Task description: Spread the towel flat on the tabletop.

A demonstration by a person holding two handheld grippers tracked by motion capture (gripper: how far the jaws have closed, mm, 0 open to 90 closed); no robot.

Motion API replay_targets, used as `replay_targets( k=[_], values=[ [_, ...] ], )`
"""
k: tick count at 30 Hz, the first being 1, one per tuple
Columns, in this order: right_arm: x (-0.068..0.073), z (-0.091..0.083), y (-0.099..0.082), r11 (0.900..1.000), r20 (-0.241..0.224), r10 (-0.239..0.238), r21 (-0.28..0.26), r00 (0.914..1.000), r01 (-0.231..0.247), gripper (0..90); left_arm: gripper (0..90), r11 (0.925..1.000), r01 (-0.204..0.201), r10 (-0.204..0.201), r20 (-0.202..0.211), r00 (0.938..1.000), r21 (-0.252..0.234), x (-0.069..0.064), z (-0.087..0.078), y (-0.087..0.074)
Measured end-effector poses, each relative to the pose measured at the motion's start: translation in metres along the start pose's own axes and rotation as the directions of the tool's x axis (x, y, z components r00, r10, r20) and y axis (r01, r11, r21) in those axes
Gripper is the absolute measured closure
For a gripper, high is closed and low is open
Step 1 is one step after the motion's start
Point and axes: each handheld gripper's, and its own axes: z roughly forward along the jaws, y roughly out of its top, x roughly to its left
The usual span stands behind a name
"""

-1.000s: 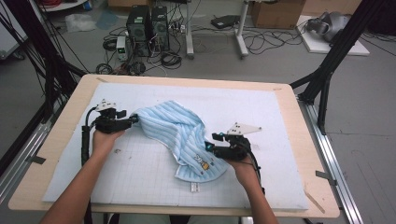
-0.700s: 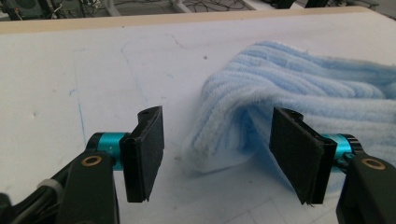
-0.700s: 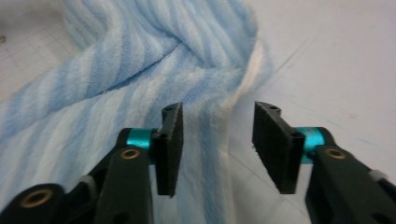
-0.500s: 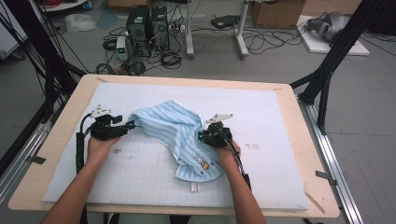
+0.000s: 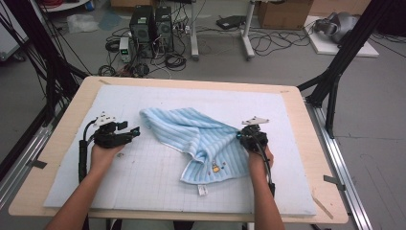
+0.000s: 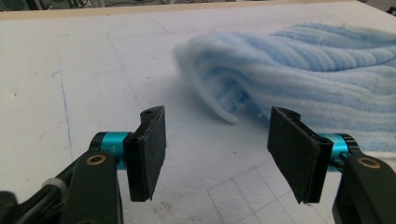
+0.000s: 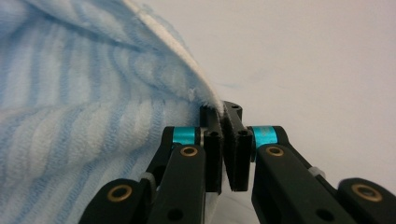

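A light blue striped towel [image 5: 196,136] lies crumpled on the middle of the white gridded mat [image 5: 143,177]. My right gripper [image 5: 241,136] is at the towel's right edge and is shut on it. In the right gripper view the jaws [image 7: 223,114] have just been closing, and they pinch the towel's white hem [image 7: 93,116]. My left gripper [image 5: 135,131] stands open on the mat, left of the towel. Its jaws [image 6: 217,119] have just narrowed a little with nothing between them. The towel's folded corner [image 6: 317,84] lies just ahead of them.
The mat covers a wooden table [image 5: 306,143]. Dark frame posts [image 5: 335,81] stand at both sides. Computers and cables [image 5: 153,28] sit on the floor beyond the far edge. A small label [image 5: 202,190] hangs from the towel's near edge.
My right gripper reached left into the towel, shut on its edge and drew back to the right. The towel's left corner, at my left gripper a second ago, now lies apart from it.
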Motion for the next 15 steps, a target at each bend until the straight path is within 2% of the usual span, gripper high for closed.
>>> replay_targets(
  k=[1,2,3,5,7,8,9,10,11,12,13,15],
  values=[
    [-0.005,-0.002,-0.002,0.9999,0.045,0.014,0.007,0.9989,-0.014,87.3,37.6,1.0000,-0.004,0.004,0.007,1.0000,0.004,-0.001,0.000,0.000],
    [-0.014,-0.004,-0.007,0.9990,0.103,0.043,0.010,0.9937,-0.045,86.6,37.6,1.0000,-0.006,0.006,0.008,1.0000,0.003,-0.002,0.000,0.000],
    [-0.016,-0.004,-0.009,0.9982,0.111,0.056,0.014,0.9922,-0.058,85.2,37.7,0.9999,-0.009,0.009,0.019,0.9998,0.003,-0.004,0.000,0.001],
    [-0.017,-0.004,-0.013,0.9977,0.095,0.065,0.014,0.9934,-0.066,78.0,37.7,0.9999,-0.010,0.010,0.035,0.9993,0.002,-0.007,0.000,0.001],
    [-0.014,-0.010,-0.015,0.9982,0.072,0.058,-0.019,0.9957,-0.057,71.6,37.7,0.9999,-0.010,0.010,0.048,0.9988,0.003,-0.009,0.000,0.002],
    [-0.014,-0.010,-0.015,0.9982,0.072,0.058,-0.019,0.9957,-0.057,71.6,37.7,0.9999,-0.011,0.011,0.060,0.9982,0.003,-0.012,0.000,0.002],
    [-0.013,-0.014,-0.015,0.9981,0.066,0.054,-0.035,0.9964,-0.051,67.2,38.0,0.9999,-0.014,0.013,0.073,0.9973,0.006,-0.014,0.000,0.002],
    [-0.011,-0.023,-0.018,0.9957,0.054,0.050,-0.081,0.9973,-0.045,62.6,38.9,0.9999,-0.016,0.016,0.087,0.9961,0.006,-0.018,0.001,0.003],
    [-0.011,-0.027,-0.018,0.9947,0.045,0.047,-0.093,0.9979,-0.043,60.5,39.7,0.9996,-0.027,0.026,0.120,0.9925,0.007,-0.026,0.004,0.003],
    [-0.011,-0.027,-0.018,0.9947,0.045,0.047,-0.093,0.9979,-0.043,60.5,39.7,0.9996,-0.027,0.026,0.120,0.9925,0.007,-0.026,0.004,0.003],
    [-0.010,-0.035,-0.020,0.9928,0.016,0.035,-0.115,0.9993,-0.033,56.6,39.8,0.9993,-0.035,0.033,0.138,0.9899,0.010,-0.031,0.006,0.004],
    [-0.010,-0.038,-0.020,0.9921,0.018,0.020,-0.124,0.9997,-0.017,55.4,39.8,0.9984,-0.052,0.047,0.177,0.9831,0.023,-0.042,0.012,0.005]
  ],
)
